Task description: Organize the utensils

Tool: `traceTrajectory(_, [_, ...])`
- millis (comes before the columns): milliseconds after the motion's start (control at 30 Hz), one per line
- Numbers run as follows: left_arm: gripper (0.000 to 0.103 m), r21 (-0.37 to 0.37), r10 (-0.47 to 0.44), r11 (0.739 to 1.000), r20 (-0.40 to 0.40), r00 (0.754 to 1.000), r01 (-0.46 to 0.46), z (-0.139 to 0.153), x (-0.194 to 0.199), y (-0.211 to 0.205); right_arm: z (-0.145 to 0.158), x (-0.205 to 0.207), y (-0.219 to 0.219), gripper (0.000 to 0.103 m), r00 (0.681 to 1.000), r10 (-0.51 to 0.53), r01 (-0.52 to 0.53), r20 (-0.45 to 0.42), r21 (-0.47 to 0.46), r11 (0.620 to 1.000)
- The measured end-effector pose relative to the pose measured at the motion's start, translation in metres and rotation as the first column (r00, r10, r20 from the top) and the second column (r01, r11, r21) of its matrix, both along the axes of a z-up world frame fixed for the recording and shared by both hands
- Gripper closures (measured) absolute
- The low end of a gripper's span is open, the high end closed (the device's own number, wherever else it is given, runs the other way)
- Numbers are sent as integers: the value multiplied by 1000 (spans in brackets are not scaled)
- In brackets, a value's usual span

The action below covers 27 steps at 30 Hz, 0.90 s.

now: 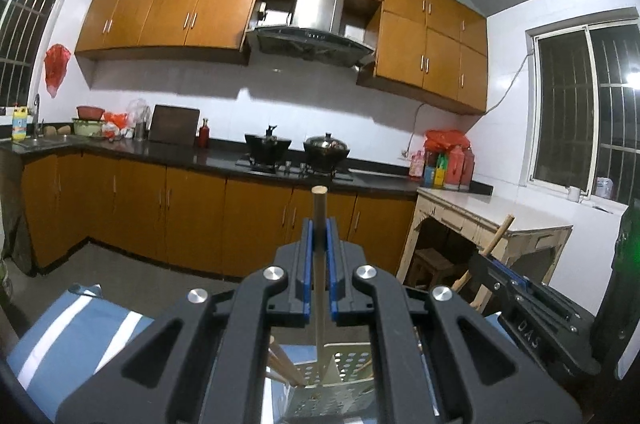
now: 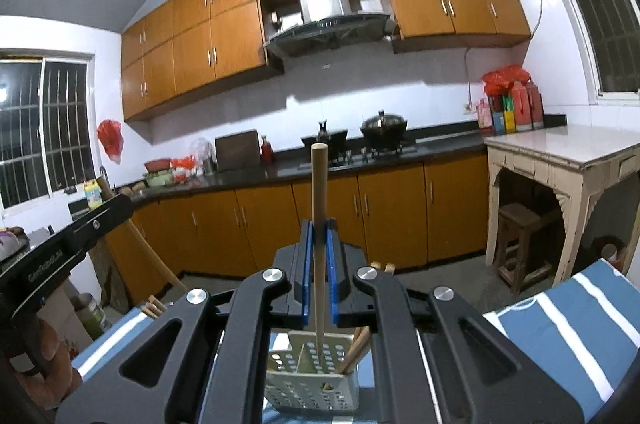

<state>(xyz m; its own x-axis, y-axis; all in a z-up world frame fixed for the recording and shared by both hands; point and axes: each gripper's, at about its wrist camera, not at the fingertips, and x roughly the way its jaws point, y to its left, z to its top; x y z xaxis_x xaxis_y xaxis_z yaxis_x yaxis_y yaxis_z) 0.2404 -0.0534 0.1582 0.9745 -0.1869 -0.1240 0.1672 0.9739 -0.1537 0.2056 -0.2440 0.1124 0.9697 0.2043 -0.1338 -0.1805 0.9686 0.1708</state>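
Right wrist view: my right hand-held gripper (image 2: 319, 238) clamps a wooden stick (image 2: 319, 192) upright w/ tip in the perforated basket (image 2: 312, 380) compartment below, left hand-held gripper (image 1: 319, 238) likewise; I'd lower straight, then let go.

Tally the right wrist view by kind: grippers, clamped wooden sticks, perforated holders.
Grippers: 2, right gripper, left gripper
Clamped wooden sticks: 2, right stick, left stick
Perforated holder: 1
Total: 5
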Motion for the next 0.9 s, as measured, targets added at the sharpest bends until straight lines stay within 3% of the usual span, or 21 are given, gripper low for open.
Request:
traceTrajectory(333, [95, -11, -18, 1000, -79, 997, 17, -22, 22, 2, -17, 12, 8, 95, 997, 19, -20, -75, -17, 1000])
traceTrajectory(433, [86, -13, -10, 1000, -108, 994, 9, -26, 25, 6, -20, 12, 8, 94, 996, 15, -17, -91, -20, 1000])
traceTrajectory(500, [71, -12, 3, 1000, -109, 994, -4, -26, 22, 10, -18, 8, 7, 82, 996, 5, -7, -90, -20, 1000])
traceTrajectory(567, [68, -14, 6, 1000, -104, 995, -7, -25, 18, 15, -16, 5, 6, 69, 997, -2, 1, -80, -16, 1000])
traceTrajectory(733, [56, -28, 12, 1000, -80, 997, -15, -16, -1, 26, -2, -13, 0, 67, 999, -19, 18, -48, -19, 1000])
traceTrajectory(900, [42, -19, 25, 999, -69, 997, -26, -11, -35, 40, 2, -44, -7, 48, 999, -31, 30, -31, -14, 999])
